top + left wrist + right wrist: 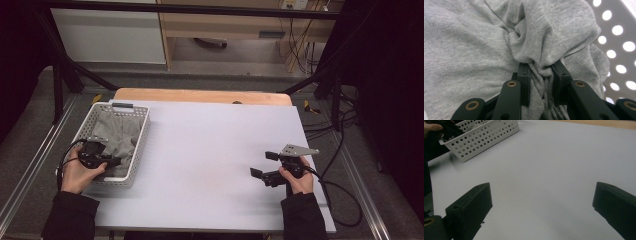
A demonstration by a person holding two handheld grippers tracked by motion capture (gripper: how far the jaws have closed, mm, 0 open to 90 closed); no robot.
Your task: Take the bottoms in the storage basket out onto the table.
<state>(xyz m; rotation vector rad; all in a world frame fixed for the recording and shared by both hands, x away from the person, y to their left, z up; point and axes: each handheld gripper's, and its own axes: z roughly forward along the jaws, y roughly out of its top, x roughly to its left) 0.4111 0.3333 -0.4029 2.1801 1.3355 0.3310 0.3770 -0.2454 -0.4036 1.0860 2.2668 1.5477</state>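
Starting at the left, the left hand-held gripper (111,161) reaches into the white perforated basket (141,135) and has its jaws pressed in on a bunched fold of the grey garment (474,45), which lies crumpled inside that basket, directly ahead of and beneath the jaws. In the left gripper view the knit cloth gathers into tight pleats between the two black pads (525,75), with loose folds spilling above and to either side of them. It looks to me like a soft, light jersey fabric: limp, with no stiffness at all, so it will likely drape and trail from whatever point is pinched rather than come up as one piece. It does not seem fragile or slippery; the ribbed knit should give the pads decent purchase. A thick gathered fold like the one now held is probably the safest place to take it, since a single thin layer might slide out. Across the pale surface (215,150), well apart from the basket, the right hand-held gripper (263,165) hangs just above the bare top with its jaws spread wide and nothing between them; the basket sits far ahead of it in its own view.
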